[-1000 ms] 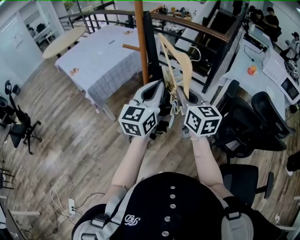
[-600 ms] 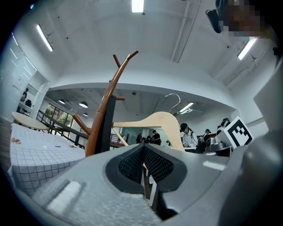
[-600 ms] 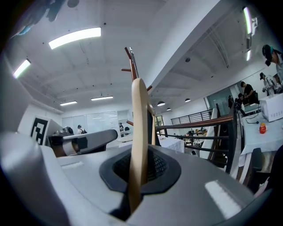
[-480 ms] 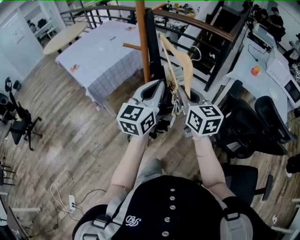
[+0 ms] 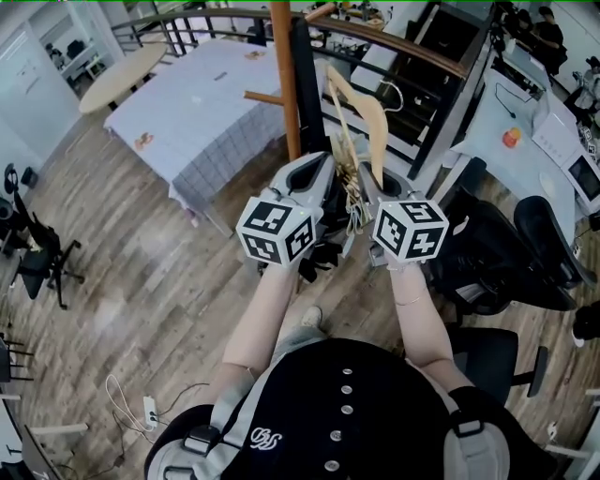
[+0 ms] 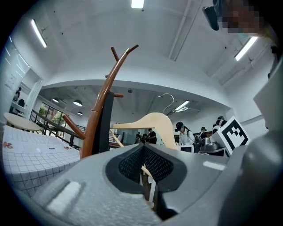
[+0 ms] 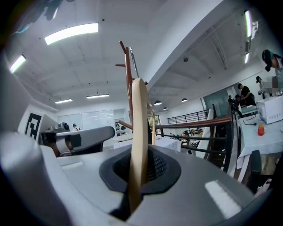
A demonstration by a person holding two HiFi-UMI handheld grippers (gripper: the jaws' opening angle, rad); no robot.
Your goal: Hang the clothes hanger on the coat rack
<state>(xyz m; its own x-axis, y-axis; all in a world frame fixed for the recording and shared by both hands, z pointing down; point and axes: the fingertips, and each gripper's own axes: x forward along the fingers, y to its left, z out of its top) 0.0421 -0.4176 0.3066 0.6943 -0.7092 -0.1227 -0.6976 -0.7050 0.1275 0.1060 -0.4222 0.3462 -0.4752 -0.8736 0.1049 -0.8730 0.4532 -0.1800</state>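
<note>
Gripping hanger beside coat rack

Room round me: wood-plank floor, pale walls. Ahead of me is a long table under a light checked cloth, and past it a round light-wood table. A black railing with a brown handrail runs behind both. On my right are a white desk and black office chairs, with one more black chair far left. A power strip with white cable lies on the floor near me. White ceiling, strip lights on. People at the back.
</note>
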